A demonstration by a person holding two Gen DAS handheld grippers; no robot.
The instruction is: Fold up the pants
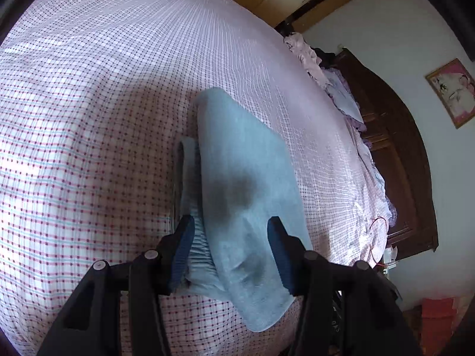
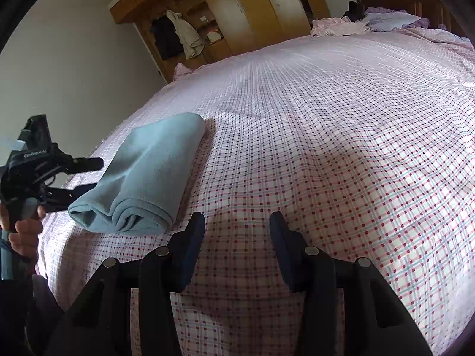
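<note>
The light blue pants (image 1: 237, 178) lie folded into a thick bundle on the checked bed cover (image 1: 89, 118). In the right wrist view the bundle (image 2: 148, 172) sits near the bed's left edge. My left gripper (image 1: 230, 222) is open, its fingers either side of the bundle's near end, holding nothing; it also shows in the right wrist view (image 2: 86, 175) at the bundle's left side. My right gripper (image 2: 237, 222) is open and empty, over the bed cover (image 2: 326, 148) just right of the bundle's near end.
Crumpled pink and purple bedding (image 2: 371, 23) lies at the head of the bed by a dark wooden headboard (image 1: 394, 148). A wooden wardrobe (image 2: 237, 9) with hanging clothes stands beyond the bed. A framed picture (image 1: 452, 92) hangs on the wall.
</note>
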